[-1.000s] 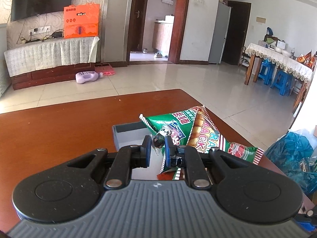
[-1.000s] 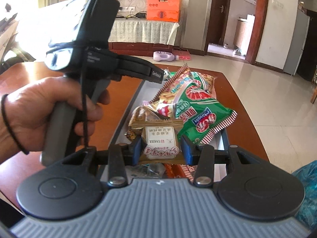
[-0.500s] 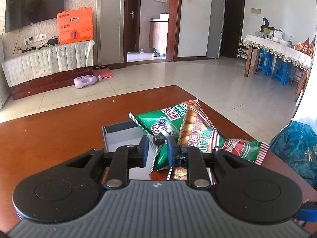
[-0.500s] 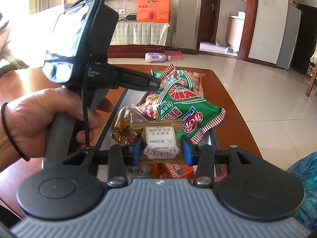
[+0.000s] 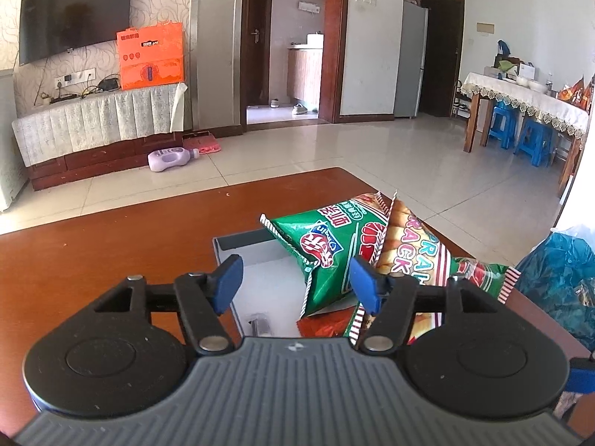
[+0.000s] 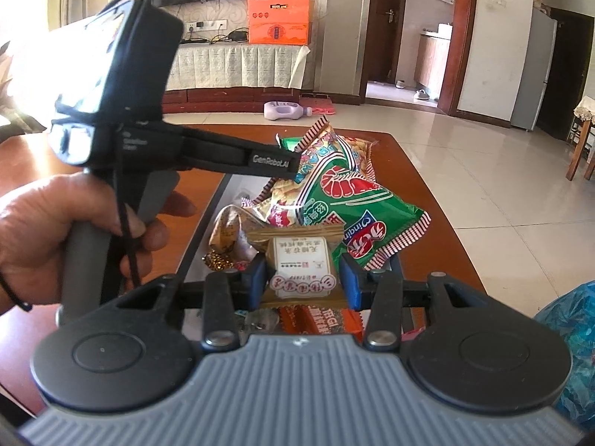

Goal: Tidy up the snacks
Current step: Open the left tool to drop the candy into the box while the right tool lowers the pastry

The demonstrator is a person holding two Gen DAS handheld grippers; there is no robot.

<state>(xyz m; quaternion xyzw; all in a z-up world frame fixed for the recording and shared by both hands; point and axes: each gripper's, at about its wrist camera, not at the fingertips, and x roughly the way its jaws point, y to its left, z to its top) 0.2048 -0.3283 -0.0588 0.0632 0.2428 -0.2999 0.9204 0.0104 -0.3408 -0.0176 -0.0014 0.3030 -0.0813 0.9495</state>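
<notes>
Lying free in the grey tray (image 5: 238,245), the green shrimp-cracker bag (image 5: 327,249) is no longer pinched: the left tool (image 5: 295,282) has just been opening, its jaws now stand spread and released, with only the bag's lower corner between them and neither pad pressing it. That drop looks finished, so this snack counts as placed. The bag leans on the striped cracker pack (image 5: 409,256) at the tray's right side, its long axis running along the tray, one sealed end raised toward the tray's far wall. At the tray's near end, the right tool (image 6: 303,278) is clenched on a small gold-wrapped pastry (image 6: 301,264), waiting above the pile. The tray sits on the brown bench (image 5: 93,260).
</notes>
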